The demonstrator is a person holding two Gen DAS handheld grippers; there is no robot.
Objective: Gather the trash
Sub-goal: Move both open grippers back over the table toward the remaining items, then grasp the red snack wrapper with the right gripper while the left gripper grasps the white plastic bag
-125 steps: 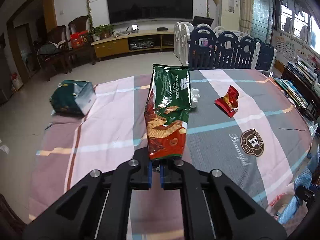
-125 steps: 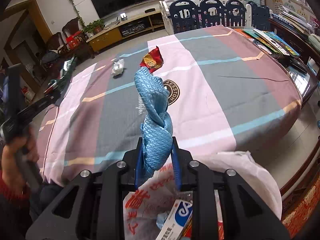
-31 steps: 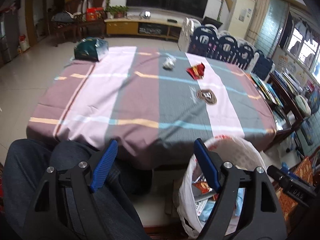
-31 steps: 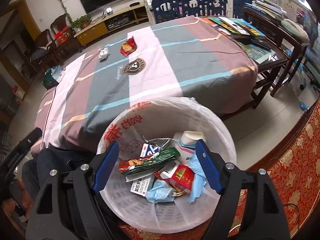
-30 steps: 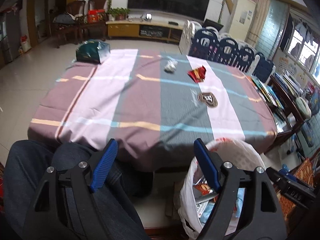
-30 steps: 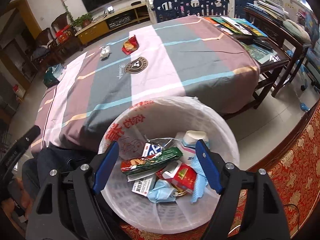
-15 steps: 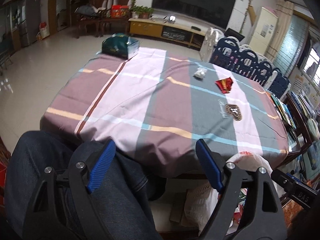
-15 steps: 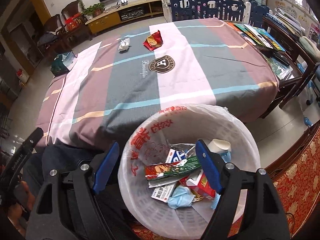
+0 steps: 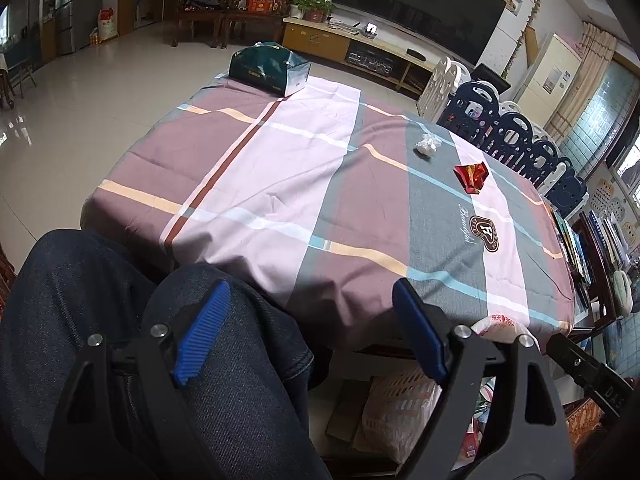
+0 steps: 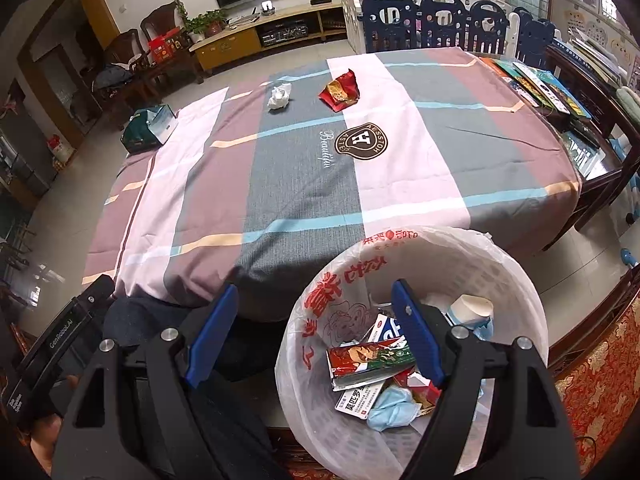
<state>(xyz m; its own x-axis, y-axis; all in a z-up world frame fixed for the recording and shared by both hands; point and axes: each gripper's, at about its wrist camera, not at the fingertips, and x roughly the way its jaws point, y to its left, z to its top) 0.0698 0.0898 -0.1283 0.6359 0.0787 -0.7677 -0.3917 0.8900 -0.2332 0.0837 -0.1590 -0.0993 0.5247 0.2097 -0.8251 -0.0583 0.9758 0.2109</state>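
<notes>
Striped tablecloth fills mid-frame, its near edge bare; wrapper and tissue sit upper middle. Both my grippers are spread, empty, bin lower right.

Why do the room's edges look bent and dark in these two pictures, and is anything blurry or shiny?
Left wrist view: fisheye bending curves the walls, corners go black, and the tiled floor shows window glare; the table is sharp. Right wrist view: same curving and dark corners; the trash basket is evenly lit and its wrappers are readable, with soft shadow under the table edge. No motion blur in either.
</notes>
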